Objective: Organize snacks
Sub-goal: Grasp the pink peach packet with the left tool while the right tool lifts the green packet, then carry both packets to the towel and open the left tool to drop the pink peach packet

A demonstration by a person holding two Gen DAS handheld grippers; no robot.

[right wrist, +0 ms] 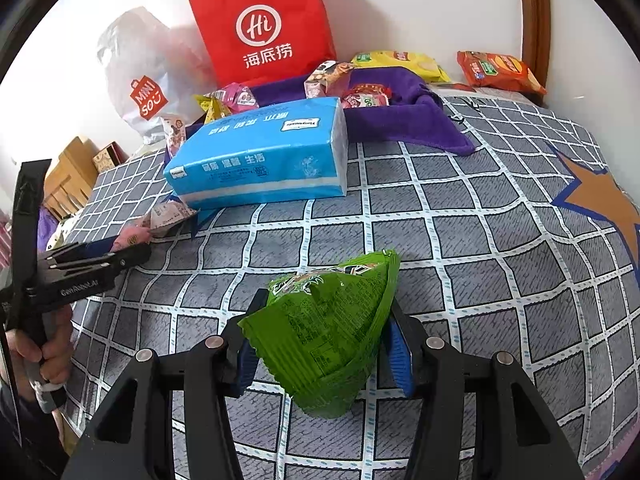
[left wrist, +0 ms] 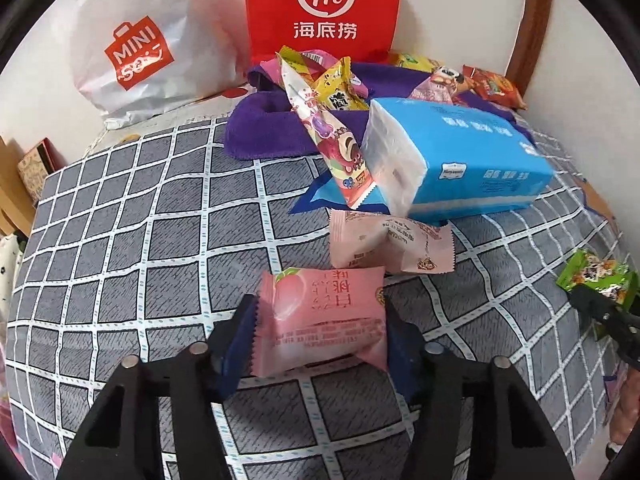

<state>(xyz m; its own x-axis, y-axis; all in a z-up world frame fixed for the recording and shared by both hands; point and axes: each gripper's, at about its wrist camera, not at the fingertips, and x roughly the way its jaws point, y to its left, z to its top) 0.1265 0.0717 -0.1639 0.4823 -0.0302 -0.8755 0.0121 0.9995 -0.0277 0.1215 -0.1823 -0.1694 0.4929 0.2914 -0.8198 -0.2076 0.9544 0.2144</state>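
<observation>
Pink peach-printed packet pinched in left gripper — crinkled green packet in right gripper.

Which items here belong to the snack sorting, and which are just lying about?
Job: pink snack pack in the left gripper; green snack pack in the right gripper; purple cloth holding snacks.
Lying about: tissue pack; red bag; white bag.

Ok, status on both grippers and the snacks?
Left gripper shut on pink packet. Right gripper shut on green packet. Tissue pack ahead.
</observation>
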